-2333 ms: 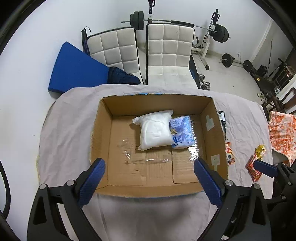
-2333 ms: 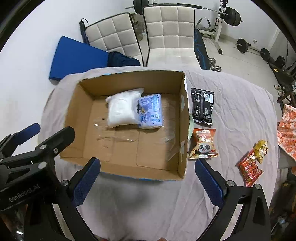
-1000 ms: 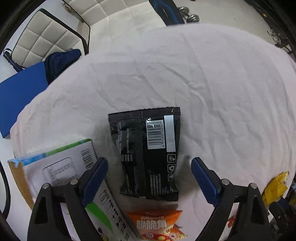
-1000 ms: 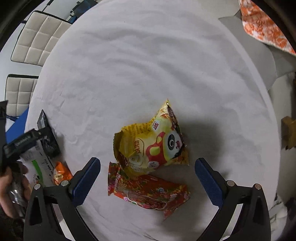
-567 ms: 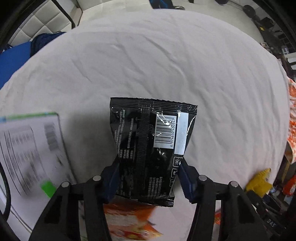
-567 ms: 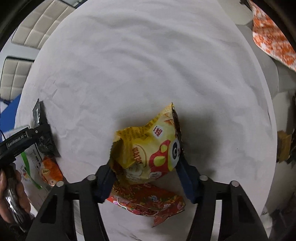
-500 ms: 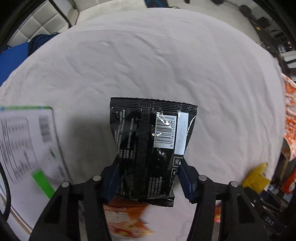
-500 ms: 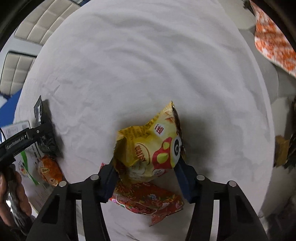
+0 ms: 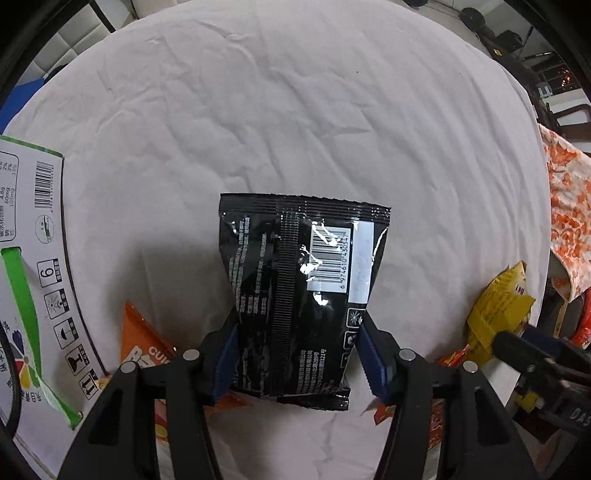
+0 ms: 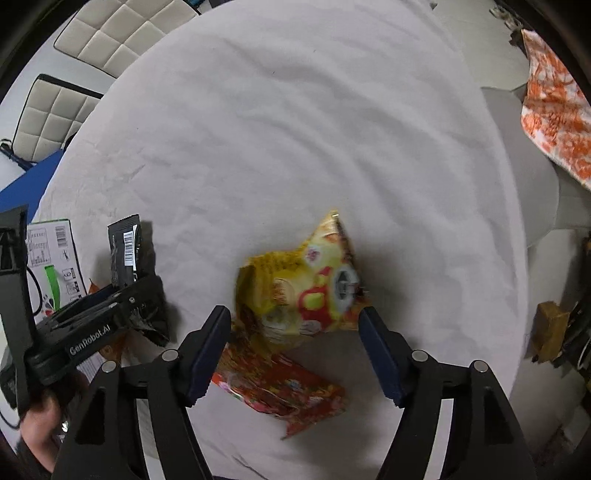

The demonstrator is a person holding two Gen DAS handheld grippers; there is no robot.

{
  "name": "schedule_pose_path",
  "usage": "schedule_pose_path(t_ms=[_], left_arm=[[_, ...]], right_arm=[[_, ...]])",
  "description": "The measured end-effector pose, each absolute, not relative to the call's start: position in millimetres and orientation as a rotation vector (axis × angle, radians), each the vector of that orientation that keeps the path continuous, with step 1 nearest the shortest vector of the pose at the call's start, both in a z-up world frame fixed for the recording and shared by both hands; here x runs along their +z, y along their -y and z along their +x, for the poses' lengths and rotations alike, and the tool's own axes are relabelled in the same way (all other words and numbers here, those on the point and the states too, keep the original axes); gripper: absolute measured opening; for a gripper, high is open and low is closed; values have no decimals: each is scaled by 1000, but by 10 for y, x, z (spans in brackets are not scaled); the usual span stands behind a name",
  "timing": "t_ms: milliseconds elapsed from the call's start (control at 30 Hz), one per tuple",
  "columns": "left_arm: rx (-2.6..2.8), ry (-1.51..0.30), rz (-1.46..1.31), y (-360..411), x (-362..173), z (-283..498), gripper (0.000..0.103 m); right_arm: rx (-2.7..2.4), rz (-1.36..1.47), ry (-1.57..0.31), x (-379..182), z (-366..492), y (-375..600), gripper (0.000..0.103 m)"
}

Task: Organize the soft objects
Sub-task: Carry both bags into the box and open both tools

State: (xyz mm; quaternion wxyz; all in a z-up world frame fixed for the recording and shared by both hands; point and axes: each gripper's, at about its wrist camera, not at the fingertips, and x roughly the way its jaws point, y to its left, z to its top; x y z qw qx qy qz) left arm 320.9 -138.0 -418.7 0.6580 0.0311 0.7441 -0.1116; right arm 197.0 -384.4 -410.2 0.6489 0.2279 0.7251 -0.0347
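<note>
My left gripper (image 9: 297,356) is shut on a black snack bag (image 9: 299,284) with a barcode and holds it lifted above the white tablecloth. The same bag (image 10: 125,254) and the left gripper show in the right wrist view. My right gripper (image 10: 295,350) is shut on a yellow snack bag (image 10: 299,291) with a panda print, raised off the cloth. A red snack bag (image 10: 280,391) lies on the cloth under it. An orange snack bag (image 9: 144,347) lies below my left gripper.
The printed outer wall of the cardboard box (image 9: 29,266) stands at the left. The white tablecloth (image 9: 295,110) stretches ahead. White padded chairs (image 10: 110,33) stand beyond the table. An orange patterned cloth (image 10: 554,122) hangs at the right.
Both grippers closed from open: the left on the black bag, the right on the yellow bag. Both bags have since lifted off the cloth; the orange and red bags now show beneath.
</note>
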Motion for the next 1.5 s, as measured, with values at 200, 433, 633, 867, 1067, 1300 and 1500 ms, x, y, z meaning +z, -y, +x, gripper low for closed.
schedule_pose_path(t_ms=[200, 433, 633, 867, 1067, 1300, 1500], left_arm=[[-257, -1669, 75, 1330, -4164, 2938, 56], [-258, -1646, 86, 1455, -4197, 2736, 60], [-220, -1617, 134, 1635, -4191, 2638, 54], [-216, -1578, 128, 1660, -4135, 2471, 53], [-220, -1542, 125, 1745, -3921, 2576, 53], [-242, -1478, 112, 1816, -3603, 2459, 53], [-272, -1426, 86, 1740, -3264, 2291, 53]], right_arm=[[-54, 498, -1667, -4243, 2019, 3914, 74], [-91, 444, -1669, -4379, 2120, 3863, 60], [-108, 417, -1657, -4364, 2103, 3686, 54], [-125, 398, -1632, -4270, 1931, 3657, 48], [-136, 387, -1613, -4155, 1834, 3612, 45], [-138, 363, -1553, -3868, 1765, 3591, 43], [-117, 355, -1501, -3536, 1738, 3577, 43]])
